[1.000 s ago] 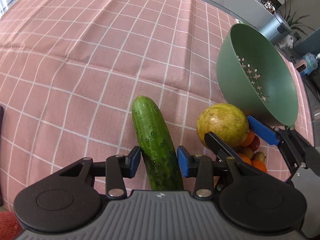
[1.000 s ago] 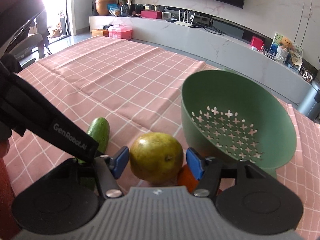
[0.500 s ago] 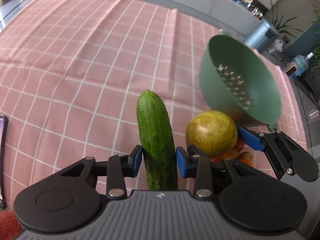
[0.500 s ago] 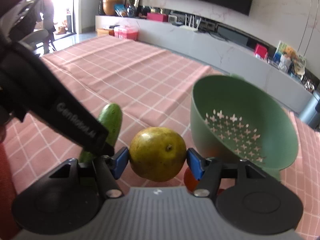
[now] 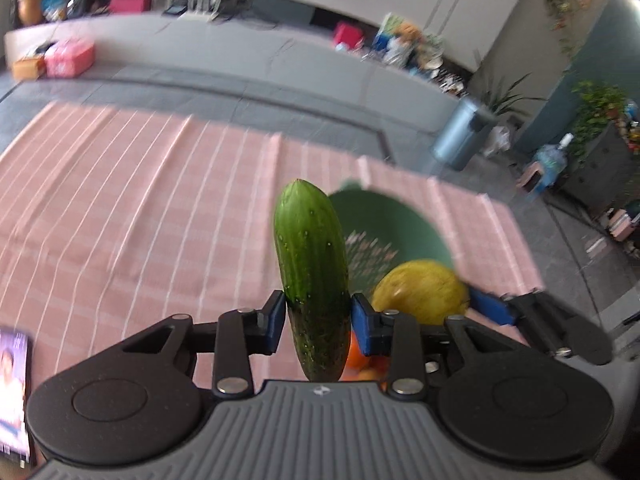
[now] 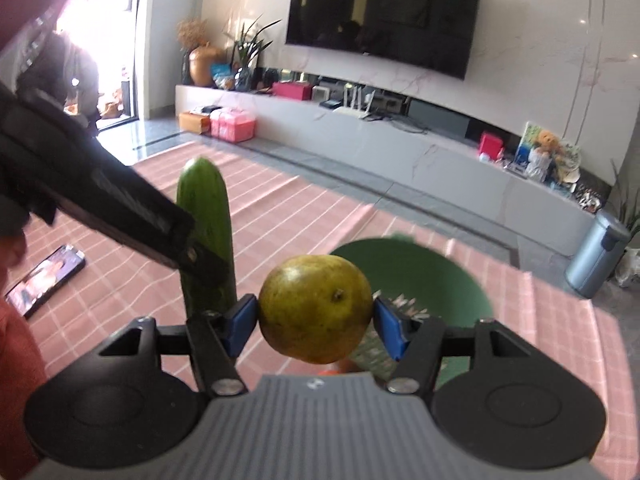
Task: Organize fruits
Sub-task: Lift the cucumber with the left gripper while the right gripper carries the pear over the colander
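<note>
My left gripper [image 5: 319, 320] is shut on a green cucumber [image 5: 310, 248], held clear above the pink checked cloth [image 5: 140, 220] with its tip pointing up and away. To its right, my right gripper [image 6: 316, 320] is shut on a round yellow-green citrus fruit [image 6: 316, 308], also lifted; the same fruit [image 5: 420, 292] shows in the left wrist view. The cucumber [image 6: 208, 208] stands left of the fruit in the right wrist view. A green colander bowl [image 6: 420, 268] lies on the cloth behind and below both. Small orange fruits [image 5: 354, 354] lie beneath the grippers, mostly hidden.
A phone [image 6: 44, 280] with a lit screen lies on the cloth at the left. Past the table's far edge run a grey floor and a long low cabinet [image 6: 440, 148] under a wall television. A metal bin [image 6: 596, 256] stands at the right.
Both grippers have risen and tipped upward, lifting the cucumber and the citrus fruit off the cloth. The colander now sits lower and farther behind them, and the room has come into view.
</note>
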`<state>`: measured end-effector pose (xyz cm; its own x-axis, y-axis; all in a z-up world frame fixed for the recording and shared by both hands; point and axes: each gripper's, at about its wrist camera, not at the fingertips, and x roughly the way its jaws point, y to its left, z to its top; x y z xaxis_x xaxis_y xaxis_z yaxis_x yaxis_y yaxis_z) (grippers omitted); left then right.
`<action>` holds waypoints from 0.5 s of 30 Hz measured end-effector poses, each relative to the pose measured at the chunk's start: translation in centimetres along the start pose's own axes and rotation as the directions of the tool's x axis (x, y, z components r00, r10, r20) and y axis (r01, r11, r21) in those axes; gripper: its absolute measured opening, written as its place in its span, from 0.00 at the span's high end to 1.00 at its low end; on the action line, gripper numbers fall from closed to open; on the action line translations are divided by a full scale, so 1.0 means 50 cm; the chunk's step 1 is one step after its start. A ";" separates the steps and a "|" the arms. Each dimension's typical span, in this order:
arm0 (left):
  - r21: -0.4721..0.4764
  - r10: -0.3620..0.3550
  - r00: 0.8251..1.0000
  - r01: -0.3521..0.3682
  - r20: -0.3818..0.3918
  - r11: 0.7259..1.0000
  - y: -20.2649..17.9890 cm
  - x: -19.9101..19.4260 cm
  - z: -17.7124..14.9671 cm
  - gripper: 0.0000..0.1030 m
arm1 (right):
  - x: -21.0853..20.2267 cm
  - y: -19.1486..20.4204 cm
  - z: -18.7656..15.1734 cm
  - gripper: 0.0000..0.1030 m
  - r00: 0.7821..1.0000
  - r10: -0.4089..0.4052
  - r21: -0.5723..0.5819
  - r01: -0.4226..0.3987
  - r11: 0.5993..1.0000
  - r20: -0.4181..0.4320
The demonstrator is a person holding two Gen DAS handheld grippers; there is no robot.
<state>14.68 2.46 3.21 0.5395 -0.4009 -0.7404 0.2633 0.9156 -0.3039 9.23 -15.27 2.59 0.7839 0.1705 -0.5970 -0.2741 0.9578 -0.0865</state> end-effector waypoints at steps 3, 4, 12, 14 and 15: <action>0.048 -0.041 0.999 0.040 0.018 0.998 -0.039 0.013 0.050 0.62 | 0.020 -0.045 0.019 0.42 1.000 0.005 0.023 -0.005 1.000 -0.028; 0.066 -0.044 0.999 0.043 0.010 0.997 -0.052 0.024 0.064 0.62 | 0.030 -0.062 0.024 0.42 0.999 0.011 0.035 -0.009 0.999 -0.044; 0.104 -0.007 0.995 0.017 -0.094 0.994 -0.107 0.145 0.091 0.62 | 0.139 -0.152 0.021 0.42 0.977 0.028 0.095 -0.008 0.995 -0.212; 0.102 -0.012 0.992 0.025 -0.123 0.994 -0.105 0.174 0.088 0.62 | 0.160 -0.166 0.013 0.42 0.969 0.035 0.101 -0.010 0.995 -0.246; 0.102 -0.014 0.990 0.028 -0.138 0.994 -0.100 0.187 0.083 0.62 | 0.170 -0.170 0.010 0.42 0.964 0.041 0.106 -0.014 0.994 -0.261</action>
<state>21.72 -5.98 0.27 0.4207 -0.4051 -0.8117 0.3582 0.8962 -0.2616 18.51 -21.87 -1.33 0.5989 0.1434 -0.7879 -0.2242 0.9745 0.0070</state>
